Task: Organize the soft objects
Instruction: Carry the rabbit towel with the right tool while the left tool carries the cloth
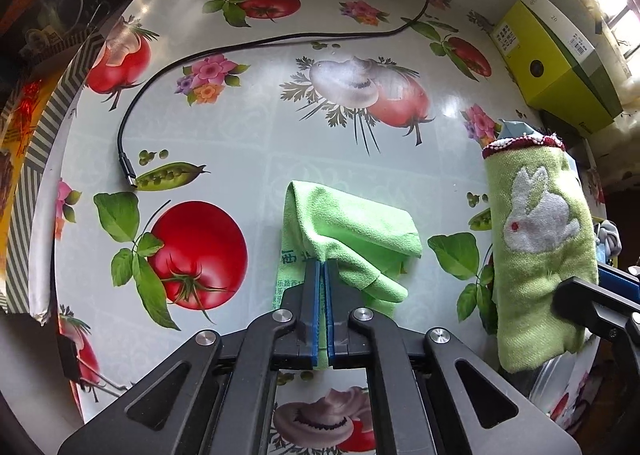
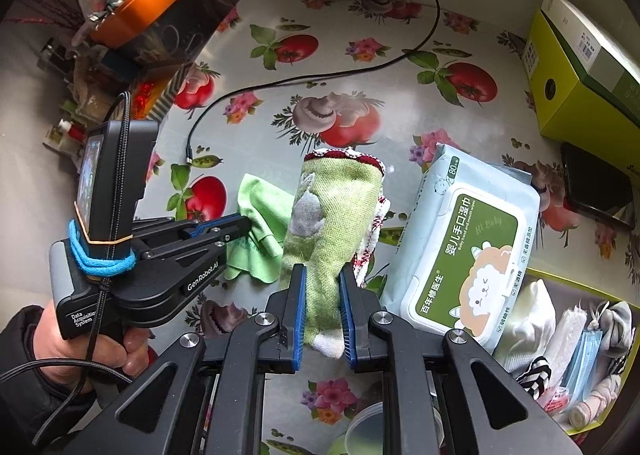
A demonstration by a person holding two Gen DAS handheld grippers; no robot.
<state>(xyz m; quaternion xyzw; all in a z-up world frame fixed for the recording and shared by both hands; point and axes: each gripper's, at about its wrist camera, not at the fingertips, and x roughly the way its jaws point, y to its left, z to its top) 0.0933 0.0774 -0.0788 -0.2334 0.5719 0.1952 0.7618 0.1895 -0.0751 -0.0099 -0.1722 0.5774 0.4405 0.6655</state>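
The right claw (image 2: 323, 309) is cut off at the right edge of the left wrist view, so only its own camera shows its pads clenched on the lower part of the sock (image 2: 332, 223), a green one with a white rabbit and a red cuff, held upright with the cuff pointing away over the table (image 2: 256, 143). The left claw (image 1: 322, 275) is clenched too, its blue pads pinching a fold of the green cloth (image 1: 352, 227), which lies crumpled near the table's middle; printed lettering on the cloth's edge is too small to read. The right wrist view alone shows the hand (image 2: 80, 339) on the left claw's handle, a wipes pack (image 2: 468, 251) just right of the sock, and a bin (image 2: 568, 343) of rolled fabrics at the near right corner, partly hidden by the claw's frame. A black cable (image 1: 168, 87) curves across the far side, and a yellow-green box (image 1: 556, 59) stands at the far right edge.
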